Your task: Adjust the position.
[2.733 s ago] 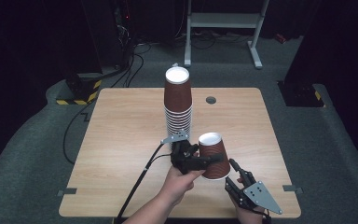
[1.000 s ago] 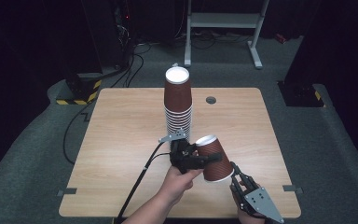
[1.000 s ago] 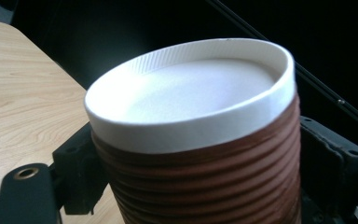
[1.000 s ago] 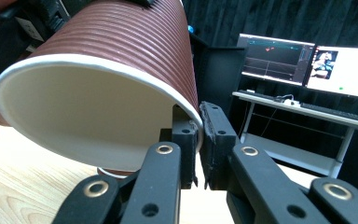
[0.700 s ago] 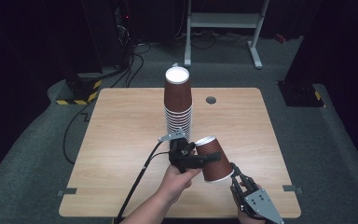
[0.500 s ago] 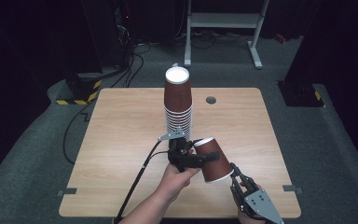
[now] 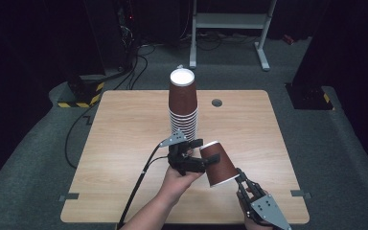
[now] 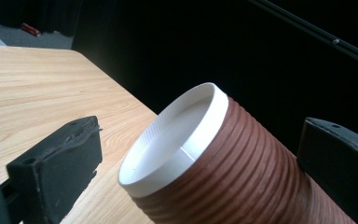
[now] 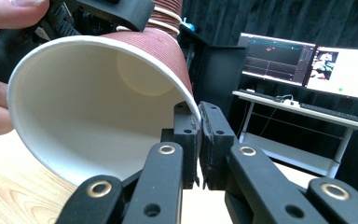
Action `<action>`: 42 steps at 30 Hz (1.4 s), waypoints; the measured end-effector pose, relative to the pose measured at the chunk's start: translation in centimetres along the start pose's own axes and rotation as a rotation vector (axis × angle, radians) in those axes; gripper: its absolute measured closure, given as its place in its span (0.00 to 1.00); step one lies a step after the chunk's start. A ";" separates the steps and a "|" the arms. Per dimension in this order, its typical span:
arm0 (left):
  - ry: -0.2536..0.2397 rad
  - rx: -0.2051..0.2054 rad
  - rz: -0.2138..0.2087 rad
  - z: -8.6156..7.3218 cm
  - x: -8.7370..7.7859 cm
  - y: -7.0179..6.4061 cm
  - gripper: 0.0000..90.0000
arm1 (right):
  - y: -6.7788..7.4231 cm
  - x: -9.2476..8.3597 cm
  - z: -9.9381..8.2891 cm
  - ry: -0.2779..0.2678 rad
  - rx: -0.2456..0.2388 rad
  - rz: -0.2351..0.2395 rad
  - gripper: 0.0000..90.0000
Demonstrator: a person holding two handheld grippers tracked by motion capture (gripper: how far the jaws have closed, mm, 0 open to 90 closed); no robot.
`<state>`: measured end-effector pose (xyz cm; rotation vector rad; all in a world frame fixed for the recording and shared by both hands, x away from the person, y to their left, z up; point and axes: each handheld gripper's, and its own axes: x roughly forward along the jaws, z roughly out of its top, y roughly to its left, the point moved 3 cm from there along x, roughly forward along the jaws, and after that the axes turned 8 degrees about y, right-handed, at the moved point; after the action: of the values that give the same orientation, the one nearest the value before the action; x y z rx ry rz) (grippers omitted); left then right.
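The brown paper cup (image 7: 219, 164) is seen tilted above the near right part of the counter (image 7: 124, 129), base up and to the left, open mouth down toward the near right corner. Its rim is pinched by the right claw (image 7: 238, 175), whose jaws are clamped flat on the wall at the lip; in the right gripper view the rim (image 9: 186, 100) is caught between the two black pads. The left claw (image 7: 206, 151) is spread wide around the cup's closed end, and its jaws have just been opening: in the left gripper view the ribbed body (image 8: 242, 172) is seen between the pads, with a gap showing on the left and the far pad just beside the wall.

The stack of cups (image 7: 183, 108) is stood upright near the counter's middle, just beyond the left claw and apart from the held cup. A broad bare stretch of wood is left open on the counter's left half. On the right, the edge is near; the right claw is held close to the near right corner. A small round hole (image 7: 216, 102) is set by the far edge.

Against the frames before, the cup is tipped further over, its mouth swung toward the right claw, which is now closed on the rim.
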<state>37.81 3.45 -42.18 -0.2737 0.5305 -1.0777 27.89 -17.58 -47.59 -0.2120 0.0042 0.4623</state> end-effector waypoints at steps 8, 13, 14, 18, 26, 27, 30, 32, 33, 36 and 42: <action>-0.022 0.025 0.050 -0.4 -1.4 0.5 0.02 | -0.3 0.0 -0.2 0.008 0.009 -0.005 0.96; -0.034 0.090 0.077 -0.8 -2.6 0.1 0.03 | -0.5 -0.1 -0.2 0.015 0.010 -0.009 0.96; -0.032 0.102 0.080 -0.9 -2.8 0.1 0.03 | -0.5 -0.1 -0.2 0.016 0.009 -0.011 0.96; -0.035 0.132 0.083 -1.3 -3.8 0.3 0.05 | -0.8 0.0 -0.3 0.023 0.016 -0.015 0.96; 0.014 0.186 0.178 -2.9 -5.4 1.4 0.05 | -0.9 0.1 -0.4 0.048 0.027 -0.003 0.96; 0.023 0.194 0.195 -3.1 -5.5 1.6 0.05 | -0.9 0.1 -0.5 0.053 0.028 -0.002 0.96; 0.075 0.222 0.276 -4.4 -6.2 2.6 0.05 | -0.8 0.1 -0.5 0.057 0.032 0.000 0.96; 0.103 0.236 0.318 -5.1 -6.6 3.2 0.05 | -0.8 0.1 -0.5 0.059 0.028 0.001 0.96; 0.116 0.240 0.340 -5.6 -6.9 3.5 0.05 | -0.8 0.2 -0.5 0.063 0.032 0.003 0.96; 0.136 0.237 0.373 -6.4 -7.6 4.4 0.05 | -0.8 0.3 -0.6 0.072 0.030 0.007 0.96; 0.182 0.215 0.448 -7.6 -9.1 6.4 0.05 | -0.8 0.5 -0.8 0.086 0.032 0.012 0.96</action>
<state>35.25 14.77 -49.03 0.1316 0.5978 -0.7169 28.73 -18.19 -48.22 -0.2009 0.0969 0.4645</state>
